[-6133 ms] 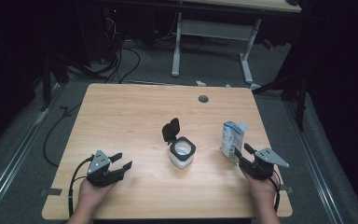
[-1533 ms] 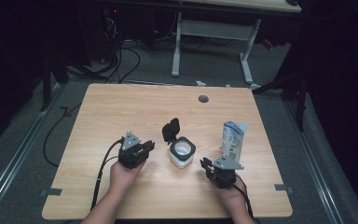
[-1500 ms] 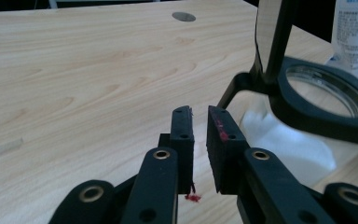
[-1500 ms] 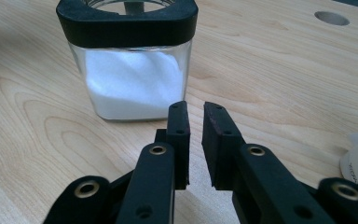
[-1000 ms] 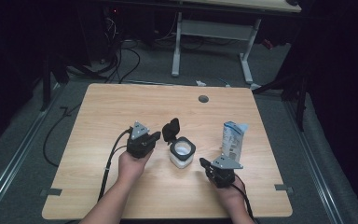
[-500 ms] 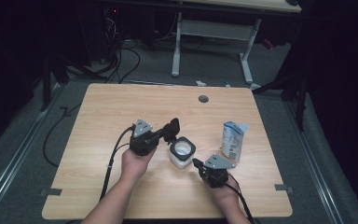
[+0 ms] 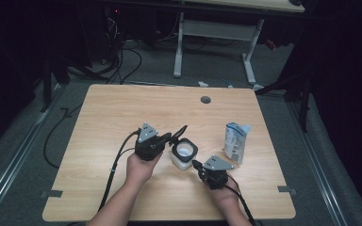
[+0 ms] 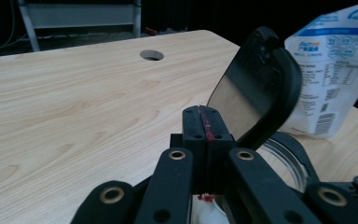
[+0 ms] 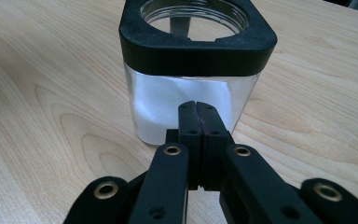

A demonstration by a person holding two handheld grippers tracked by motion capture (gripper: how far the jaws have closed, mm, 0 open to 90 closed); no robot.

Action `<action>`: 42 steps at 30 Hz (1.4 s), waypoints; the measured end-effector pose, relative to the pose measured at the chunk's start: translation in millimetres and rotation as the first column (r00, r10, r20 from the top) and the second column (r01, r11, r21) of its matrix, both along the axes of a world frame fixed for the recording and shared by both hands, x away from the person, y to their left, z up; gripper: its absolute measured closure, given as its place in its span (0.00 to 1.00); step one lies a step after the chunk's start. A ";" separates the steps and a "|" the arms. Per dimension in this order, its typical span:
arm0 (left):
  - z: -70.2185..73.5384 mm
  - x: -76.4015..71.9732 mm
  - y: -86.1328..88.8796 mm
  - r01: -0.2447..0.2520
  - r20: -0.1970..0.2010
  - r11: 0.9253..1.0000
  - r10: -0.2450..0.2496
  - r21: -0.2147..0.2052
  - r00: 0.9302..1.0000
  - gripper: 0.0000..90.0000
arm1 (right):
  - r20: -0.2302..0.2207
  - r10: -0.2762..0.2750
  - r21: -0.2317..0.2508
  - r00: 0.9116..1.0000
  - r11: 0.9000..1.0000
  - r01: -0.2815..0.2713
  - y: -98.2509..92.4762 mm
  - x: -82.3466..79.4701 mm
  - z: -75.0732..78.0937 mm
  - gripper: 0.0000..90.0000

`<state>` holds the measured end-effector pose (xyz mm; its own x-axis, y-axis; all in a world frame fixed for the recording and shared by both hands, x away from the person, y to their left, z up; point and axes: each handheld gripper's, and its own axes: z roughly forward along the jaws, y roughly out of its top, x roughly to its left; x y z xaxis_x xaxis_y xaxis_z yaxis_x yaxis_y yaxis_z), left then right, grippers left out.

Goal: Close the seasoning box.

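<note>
Both grippers, left gripper (image 7: 168,138) and right gripper (image 7: 196,164), closed empty, have converged on one jar (image 7: 184,154); one carton (image 7: 234,142) stands near the desk's right edge.

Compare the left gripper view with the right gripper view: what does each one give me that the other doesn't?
Left gripper view alone: the jar's raised black lid, the white-and-blue pouch behind it, and the round hole in the table. Right gripper view alone: the jar's clear side wall with white powder inside, and the whole square black rim. Both: the jar, the wooden table, and a shut hand-held gripper at the bottom of the picture, the left hand-held gripper by the lid, the right hand-held gripper facing the jar's wall.
</note>
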<state>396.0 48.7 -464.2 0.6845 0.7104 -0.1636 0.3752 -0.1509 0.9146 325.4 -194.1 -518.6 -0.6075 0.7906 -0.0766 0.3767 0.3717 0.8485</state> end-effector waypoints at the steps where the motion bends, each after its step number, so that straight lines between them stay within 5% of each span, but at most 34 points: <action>1: -0.8 -1.4 -1.0 0.005 0.001 1.000 -0.005 0.002 1.000 1.00 | 0.000 0.000 0.000 1.000 1.000 0.000 0.0 0.0 0.0 1.00; 10: -11.2 -7.4 -3.0 0.011 -0.004 1.000 -0.011 0.020 1.000 1.00 | -0.001 -0.001 0.000 1.000 1.000 0.001 0.3 0.1 0.1 1.00; 24: -46.7 -0.3 -4.0 0.006 -0.076 0.996 0.001 0.091 0.997 1.00 | 0.002 -0.003 -0.005 1.000 1.000 0.003 -4.0 -4.5 0.8 1.00; 42: -52.0 12.2 -11.8 0.008 -0.072 0.994 0.000 0.110 0.997 1.00 | -0.004 -0.008 -0.003 1.000 1.000 0.008 -7.5 -5.1 -0.3 0.99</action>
<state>408.2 36.9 -516.2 0.6765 0.7243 -0.1331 0.4384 -0.2510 0.8630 320.2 -201.6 -519.0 -0.6017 0.7950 -0.0770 0.3828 0.3717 0.8458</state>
